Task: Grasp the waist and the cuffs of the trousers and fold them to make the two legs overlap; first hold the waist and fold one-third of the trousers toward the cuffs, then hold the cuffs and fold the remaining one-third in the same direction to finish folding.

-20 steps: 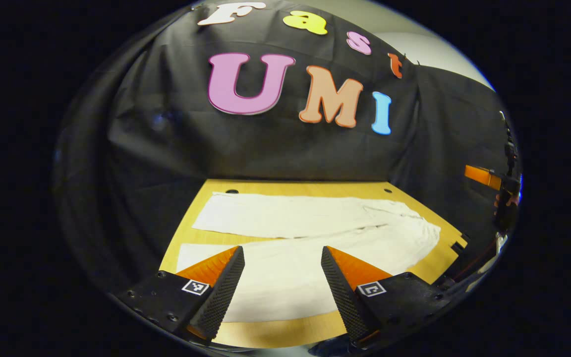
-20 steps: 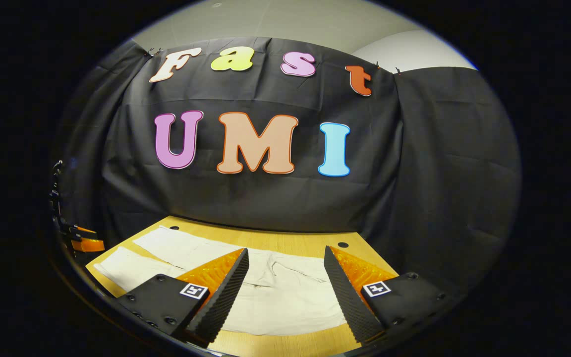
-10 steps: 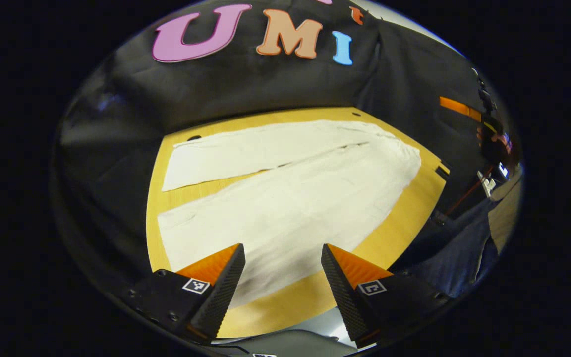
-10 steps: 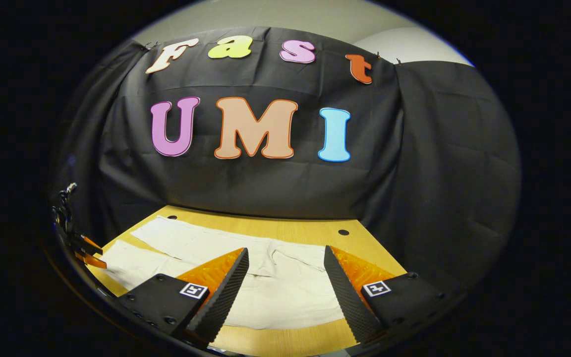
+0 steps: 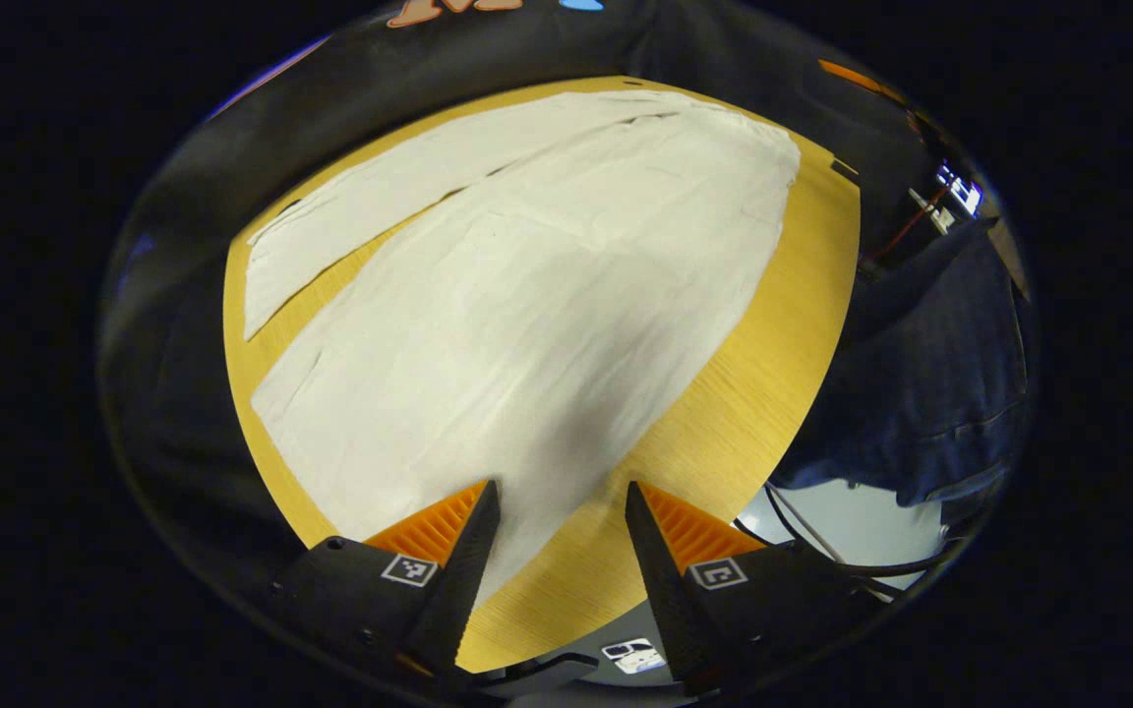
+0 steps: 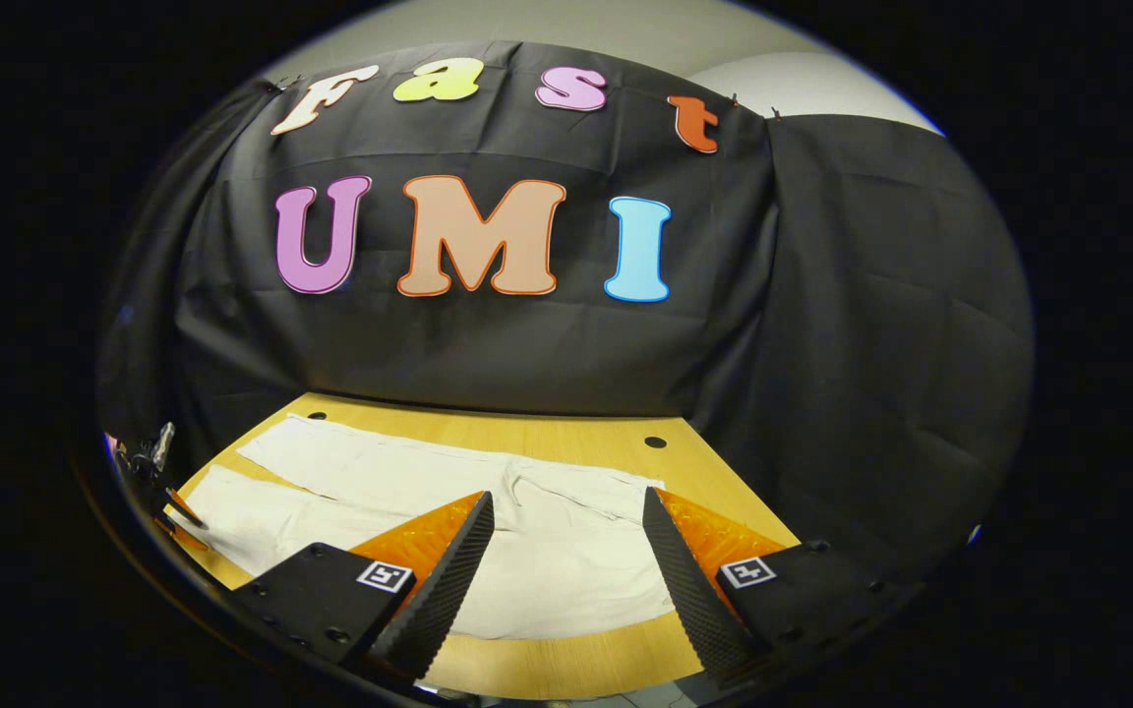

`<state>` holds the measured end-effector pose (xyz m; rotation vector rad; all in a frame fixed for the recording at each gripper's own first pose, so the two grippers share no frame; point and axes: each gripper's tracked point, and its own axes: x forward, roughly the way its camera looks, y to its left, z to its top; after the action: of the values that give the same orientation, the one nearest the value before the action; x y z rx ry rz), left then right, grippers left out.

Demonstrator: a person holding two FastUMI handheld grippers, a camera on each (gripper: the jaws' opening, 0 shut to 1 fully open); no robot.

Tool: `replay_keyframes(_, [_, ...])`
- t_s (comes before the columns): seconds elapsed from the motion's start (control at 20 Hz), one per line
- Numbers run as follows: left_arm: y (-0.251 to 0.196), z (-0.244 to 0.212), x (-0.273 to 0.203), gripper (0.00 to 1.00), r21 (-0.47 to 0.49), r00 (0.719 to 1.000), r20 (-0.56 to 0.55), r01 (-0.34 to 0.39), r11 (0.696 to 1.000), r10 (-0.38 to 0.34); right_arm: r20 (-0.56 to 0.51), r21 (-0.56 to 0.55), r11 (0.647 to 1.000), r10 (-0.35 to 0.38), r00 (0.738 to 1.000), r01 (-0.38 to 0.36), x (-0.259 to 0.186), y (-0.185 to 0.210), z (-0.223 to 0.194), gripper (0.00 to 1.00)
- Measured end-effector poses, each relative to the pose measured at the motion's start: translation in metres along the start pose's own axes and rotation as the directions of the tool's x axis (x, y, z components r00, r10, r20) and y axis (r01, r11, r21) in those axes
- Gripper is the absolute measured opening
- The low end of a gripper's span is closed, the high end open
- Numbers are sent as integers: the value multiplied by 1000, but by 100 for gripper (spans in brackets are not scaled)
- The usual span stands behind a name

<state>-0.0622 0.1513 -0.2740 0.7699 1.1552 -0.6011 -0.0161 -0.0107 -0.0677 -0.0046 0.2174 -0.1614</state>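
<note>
White trousers (image 5: pixel 527 295) lie flat on the wooden table (image 5: pixel 753 374), legs spread apart in a narrow V. The waist (image 5: pixel 773 167) is at the upper right and the two cuffs (image 5: pixel 267 393) at the left. My left gripper (image 5: pixel 559 492) hangs open above the near leg's long edge, close to the table's front edge, with nothing between its fingers. In the right gripper view the trousers (image 6: pixel 547 551) spread to the left, with the waist end under my right gripper (image 6: pixel 566 501), which is open and empty above the cloth. The left gripper (image 6: pixel 158 472) shows small at the far left.
A person's dark blue clothing (image 5: pixel 930 374) stands by the table's right side, with cables and pale floor (image 5: pixel 842 531) below it. Small round holes (image 6: pixel 655 442) mark the table's far edge, right against the black cloth wall (image 6: pixel 527 344).
The left gripper has tipped steeply downward and come closer to the near trouser leg's front edge; its fingers stay open. The right gripper has hardly shifted. The trousers lie unmoved.
</note>
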Motion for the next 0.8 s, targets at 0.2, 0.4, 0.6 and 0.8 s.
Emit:
replay_keyframes(0.2, [3, -1, 6, 72, 58, 999, -38, 22, 998, -20, -10, -7, 1000, -27, 1000, 27, -4, -8, -6, 98])
replay_keyframes(0.4, [8, -2, 6, 60, 83, 994, -103, 40, 996, -31, -30, -7, 1000, -25, 999, 25, -6, -6, -16, 98])
replay_keyframes(0.6, [20, -1, 10, 30, 97, 984, -176, 40, 995, -23, -52, -13, 1000, -4, 999, 4, -3, -1, -25, 98])
replay_keyframes(0.8, [27, -2, 11, 2, 118, 976, -215, 51, 992, -25, -85, -39, 998, 41, 996, -45, 3, 6, -37, 98])
